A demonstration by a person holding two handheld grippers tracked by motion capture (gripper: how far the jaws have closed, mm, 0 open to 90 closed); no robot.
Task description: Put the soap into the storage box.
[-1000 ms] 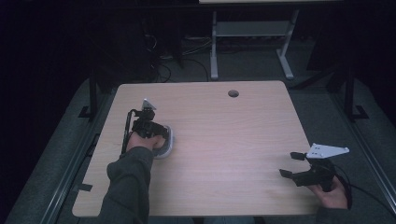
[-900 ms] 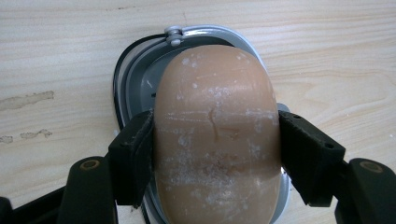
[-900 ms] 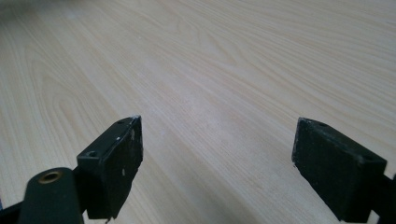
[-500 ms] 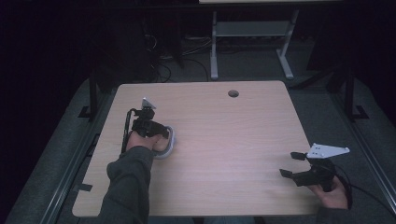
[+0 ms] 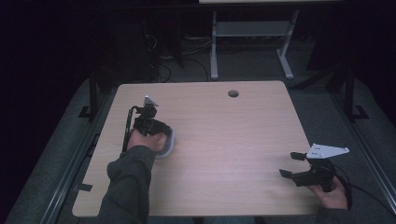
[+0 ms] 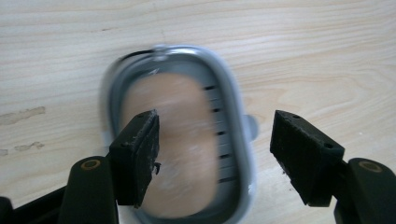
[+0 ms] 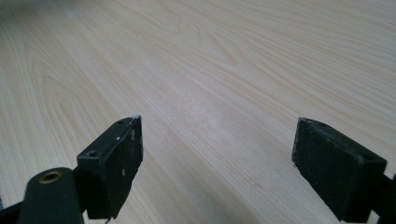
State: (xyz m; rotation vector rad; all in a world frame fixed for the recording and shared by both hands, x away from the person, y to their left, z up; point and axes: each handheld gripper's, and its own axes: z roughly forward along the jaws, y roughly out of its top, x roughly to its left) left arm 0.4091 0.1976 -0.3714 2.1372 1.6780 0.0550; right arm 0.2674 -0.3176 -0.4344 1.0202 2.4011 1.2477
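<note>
A grey-rimmed oval dish (image 5: pixel 171 145) with a tan middle and a row of slots lies on the left part of the wooden table (image 5: pixel 233 140). It looks blurred in the left gripper view, dish (image 6: pixel 233 116). My left gripper (image 5: pixel 161 136) points down over it from the person's left hand. Its jaws have just been opening. One pad (image 6: pixel 140 158) is over the dish's inside and the other (image 6: pixel 303 161) is outside the rim; neither presses on it, left gripper (image 6: pixel 215 151). My right gripper (image 5: pixel 289 165) stands open near the front right corner, right gripper (image 7: pixel 217 158) over bare wood.
A round cable hole (image 5: pixel 233 93) sits near the table's far edge. Behind the table stands a white metal frame (image 5: pixel 215 46) with cables on the dark floor. Dark rails run along both sides of the table.
The left hand and gripper shifted slightly over the dish, which stays in about the same spot. The right gripper has not moved.
</note>
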